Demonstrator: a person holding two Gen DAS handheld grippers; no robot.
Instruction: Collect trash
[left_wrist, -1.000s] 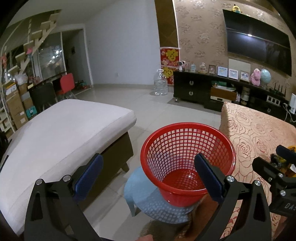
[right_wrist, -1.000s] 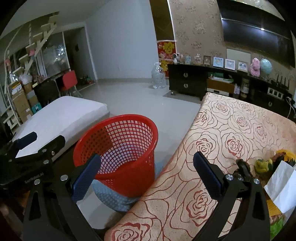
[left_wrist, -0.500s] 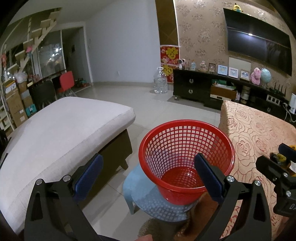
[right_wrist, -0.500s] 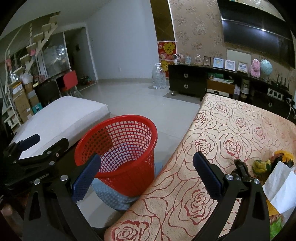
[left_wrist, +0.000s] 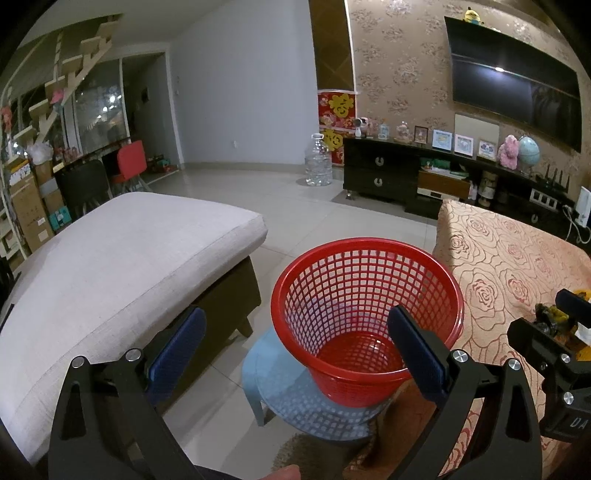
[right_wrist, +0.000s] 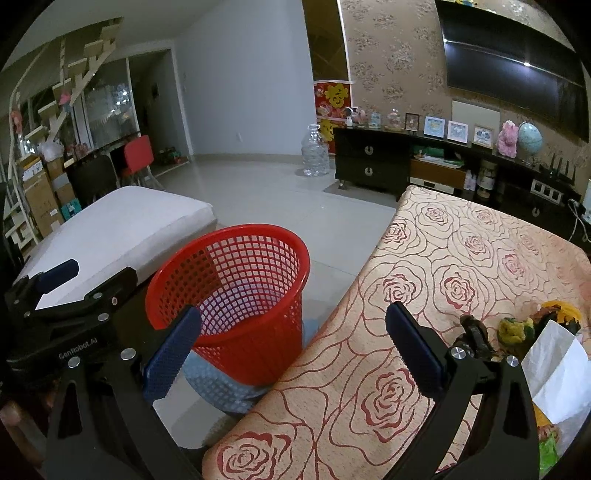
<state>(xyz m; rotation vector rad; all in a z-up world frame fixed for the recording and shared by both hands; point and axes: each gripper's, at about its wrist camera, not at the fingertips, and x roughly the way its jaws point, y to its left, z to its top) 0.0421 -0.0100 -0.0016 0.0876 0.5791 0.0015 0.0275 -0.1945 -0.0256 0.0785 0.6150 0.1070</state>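
A red mesh waste basket (left_wrist: 365, 317) stands on a low blue stool (left_wrist: 284, 384) beside the table; it also shows in the right wrist view (right_wrist: 236, 291). It looks empty. My left gripper (left_wrist: 295, 350) is open and empty, held above the basket's near side. My right gripper (right_wrist: 291, 347) is open and empty, over the edge of the table with the rose-patterned cloth (right_wrist: 443, 273). Trash lies at the table's right: a white paper (right_wrist: 554, 369), dark and yellow-green scraps (right_wrist: 513, 328). The right gripper's side shows in the left wrist view (left_wrist: 546, 339).
A grey-cushioned bench (left_wrist: 110, 266) stands left of the basket. A black TV cabinet (left_wrist: 406, 177) with a large water bottle (left_wrist: 317, 162) lines the far wall. Chairs and boxes (left_wrist: 74, 184) crowd the far left. Tiled floor lies between.
The left wrist view has risen and pulled back slightly, so the basket sits a little lower. The right gripper has shifted slightly right along the table. Both stay open.
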